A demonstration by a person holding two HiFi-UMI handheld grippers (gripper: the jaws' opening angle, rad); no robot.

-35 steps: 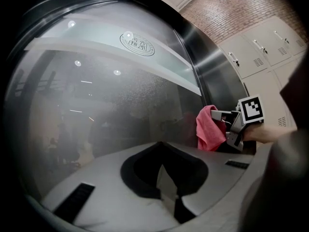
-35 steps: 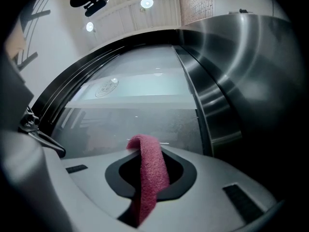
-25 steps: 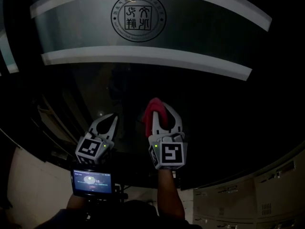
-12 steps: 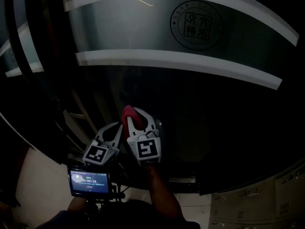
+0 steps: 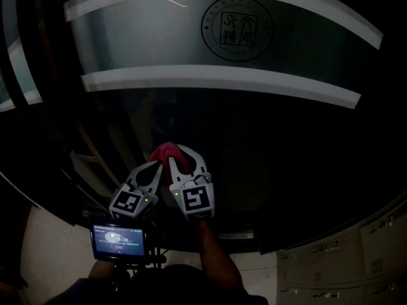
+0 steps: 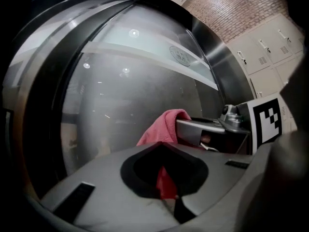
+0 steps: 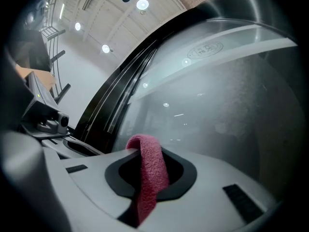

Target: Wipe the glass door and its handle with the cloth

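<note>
White plastic comes first: my two claws, nearly touching each other, low in front of the glass door (image 5: 267, 138). The right claw (image 5: 184, 157) is clamped on the red cloth (image 7: 147, 170). The fabric runs up between its jaws and folds over the tip, so a soft pad, not bare plastic, faces the pane. I judge that is why it is gripped so far forward.

The left claw (image 5: 150, 172) has its jaws drawn together. A sliver of red shows through the opening between them. I read that as the neighbour's cloth seen behind, not something pinched, though I am not certain. It seems to be idling beside the working claw, out of the wiping path.

Just beyond the cloth is the dark lower part of the glass, so the wipe looks under way there. Higher up lie a frosted band (image 5: 216, 78) and a round emblem (image 5: 237, 28). I cannot pick out the handle, so that part remains to be found.
</note>
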